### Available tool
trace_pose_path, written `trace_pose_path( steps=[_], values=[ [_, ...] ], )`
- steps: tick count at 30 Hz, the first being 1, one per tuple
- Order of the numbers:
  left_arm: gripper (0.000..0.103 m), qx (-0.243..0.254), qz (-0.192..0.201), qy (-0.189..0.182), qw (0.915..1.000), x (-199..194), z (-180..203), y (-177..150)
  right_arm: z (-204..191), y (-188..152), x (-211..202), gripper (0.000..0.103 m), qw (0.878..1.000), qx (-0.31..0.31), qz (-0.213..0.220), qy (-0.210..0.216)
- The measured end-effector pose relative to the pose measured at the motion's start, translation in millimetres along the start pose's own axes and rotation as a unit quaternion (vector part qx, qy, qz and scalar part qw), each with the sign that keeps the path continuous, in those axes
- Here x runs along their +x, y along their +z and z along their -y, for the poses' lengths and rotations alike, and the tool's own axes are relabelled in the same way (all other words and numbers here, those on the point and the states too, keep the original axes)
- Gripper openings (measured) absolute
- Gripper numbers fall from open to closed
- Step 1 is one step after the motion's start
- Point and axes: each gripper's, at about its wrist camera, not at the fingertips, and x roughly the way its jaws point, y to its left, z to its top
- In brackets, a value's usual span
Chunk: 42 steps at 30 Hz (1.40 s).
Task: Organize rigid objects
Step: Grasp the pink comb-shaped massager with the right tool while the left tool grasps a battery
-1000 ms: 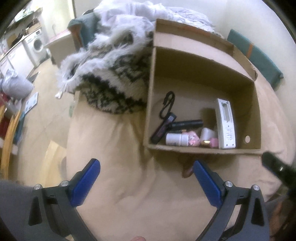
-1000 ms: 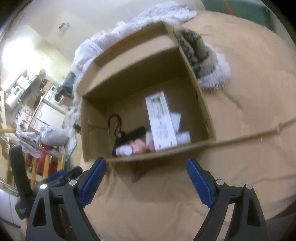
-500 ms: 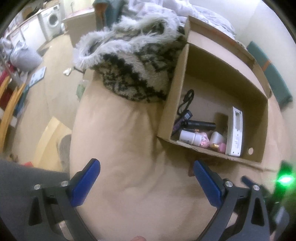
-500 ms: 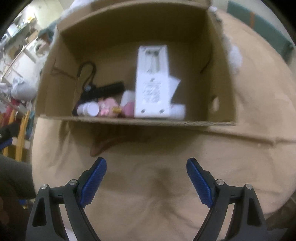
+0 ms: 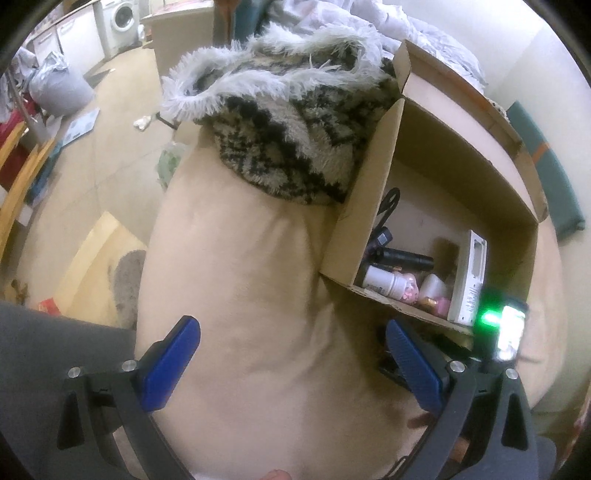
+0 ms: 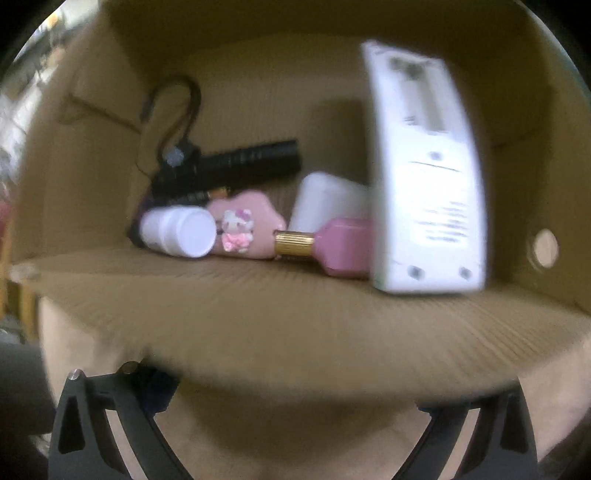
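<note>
An open cardboard box [image 5: 373,192] lies on a beige cushion [image 5: 240,258]. Inside it are a tall white device [image 6: 424,177], a black flashlight [image 6: 240,162], a white bottle [image 6: 181,230], a pink Hello Kitty piece [image 6: 247,221], a pink bottle with a gold cap [image 6: 340,243] and a white case [image 6: 325,199]. My right gripper [image 6: 291,398] hangs close over the box's near wall [image 6: 295,302], which hides its fingertips. Its jaws are opening wide, with nothing seen between them. My left gripper [image 5: 291,332] is open over the bare cushion, left of the box.
A shaggy black-and-white blanket [image 5: 295,129] leans on the box's left wall. A teal cushion [image 5: 546,177] lies at the far right. Left of the cushion is floor with a grey bag [image 5: 59,85] and a washing machine [image 5: 122,14]. A person's grey-clad leg [image 5: 44,332] is at lower left.
The right gripper has dropped toward the box, whose contents now fill its view and whose near wall hides the blue pads. The left view rolled; the right gripper's green light has come closer.
</note>
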Motion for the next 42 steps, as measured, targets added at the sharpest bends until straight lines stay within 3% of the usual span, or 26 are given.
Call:
trace_pose_path(
  steps=[4,15,22,27,36,39,42],
  values=[
    [0.1,0.003,0.003,-0.002,1.0,-1.4,1.7,0.8,-16.1,6.4,15.0,0.103,0.998,-0.039,-0.013,-0.038],
    [0.1,-0.001,-0.001,0.002,1.0,2.2,1.0,2.9,-3.6,11.7,6.1,0.098,0.998,-0.062,-0.024,-0.014],
    [0.1,0.008,-0.004,0.017,0.9998,10.4,2.9,0.4,12.2,-26.8,-31.6,0.098,0.998,-0.061,-0.024,0.014],
    [0.1,0.034,-0.01,0.026,0.999,22.0,12.6,-6.6,39.7,-39.9,-84.8,0.098,0.997,-0.024,0.018,0.066],
    [0.1,0.144,-0.007,0.021,0.9893,55.4,61.2,-35.6,86.5,-43.8,-161.6,0.098,0.982,0.02,0.142,0.12],
    [0.095,0.171,0.004,0.019,0.9851,64.0,76.5,-40.9,95.4,-44.0,-159.9,0.098,0.977,0.055,0.152,0.136],
    [0.082,0.176,-0.003,0.007,0.9843,78.1,92.1,-40.8,104.1,-37.0,-156.4,0.098,0.975,0.069,0.162,0.136]
  ],
)
